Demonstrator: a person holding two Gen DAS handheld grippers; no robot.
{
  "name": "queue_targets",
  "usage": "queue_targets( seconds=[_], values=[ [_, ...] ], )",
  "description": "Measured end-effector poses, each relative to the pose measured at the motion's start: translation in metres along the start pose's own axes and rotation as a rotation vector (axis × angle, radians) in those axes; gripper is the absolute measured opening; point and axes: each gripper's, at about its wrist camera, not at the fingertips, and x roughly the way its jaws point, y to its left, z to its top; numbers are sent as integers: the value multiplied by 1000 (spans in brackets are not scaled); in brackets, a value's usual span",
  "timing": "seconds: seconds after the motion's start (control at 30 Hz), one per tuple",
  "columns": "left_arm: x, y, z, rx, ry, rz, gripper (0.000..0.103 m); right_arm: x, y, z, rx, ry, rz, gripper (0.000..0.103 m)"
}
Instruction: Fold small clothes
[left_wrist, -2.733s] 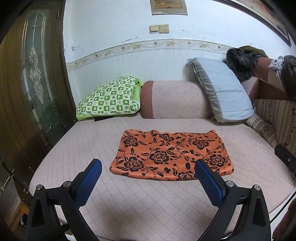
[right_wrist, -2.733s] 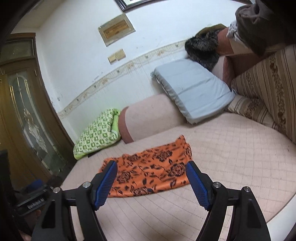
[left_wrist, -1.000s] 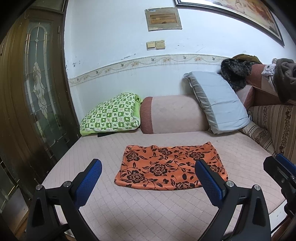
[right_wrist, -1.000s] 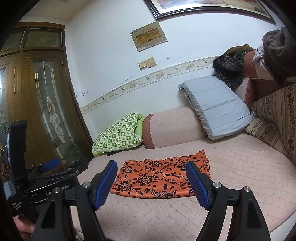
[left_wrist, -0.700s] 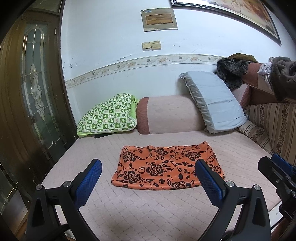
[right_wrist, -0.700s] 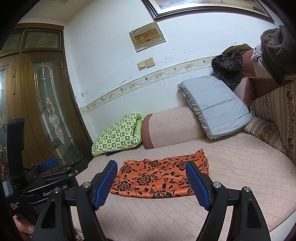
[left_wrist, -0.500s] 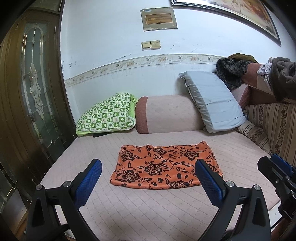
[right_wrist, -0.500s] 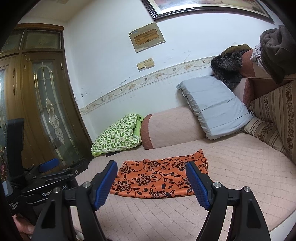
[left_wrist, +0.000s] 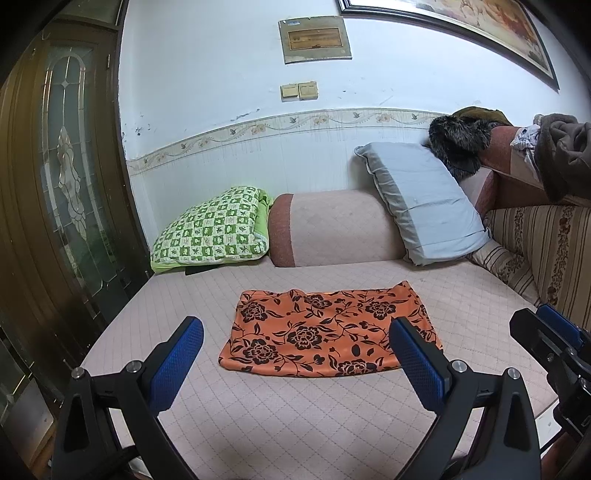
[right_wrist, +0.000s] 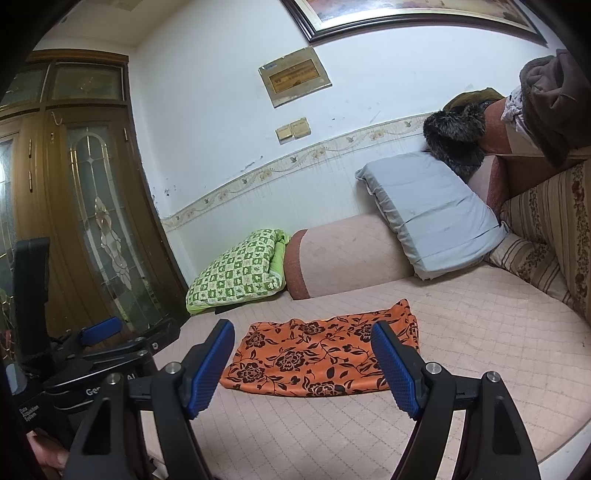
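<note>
An orange cloth with black flowers lies folded into a flat rectangle on the pink quilted bed; it also shows in the right wrist view. My left gripper is open and empty, held back from the cloth's near edge. My right gripper is open and empty, also short of the cloth. The right gripper shows at the right edge of the left wrist view. The left gripper shows at the left of the right wrist view.
A green checked pillow, a pink bolster and a grey-blue pillow line the back wall. A striped cushion and piled clothes stand on the right. A wooden glass door is on the left.
Both grippers have drawn back and risen from the cloth, so it looks smaller and farther. The cloth has not moved. Both grippers stay open.
</note>
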Motion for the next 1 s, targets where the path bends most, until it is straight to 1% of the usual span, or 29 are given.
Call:
queue_targets(
  seconds=[0.3, 0.6, 0.77, 1.0],
  values=[
    [2, -1, 1, 0, 2, -4, 100, -1, -3, 0, 8, -3, -4, 79],
    [6, -3, -1, 11, 20, -16, 100, 1, -3, -4, 11, 9, -4, 79],
    [6, 1, -2, -1, 14, -14, 100, 4, 1, -5, -1, 11, -4, 79],
    [10, 8, -5, -13, 25, -18, 100, 10, 7, -8, -9, 33, -3, 79]
  ],
)
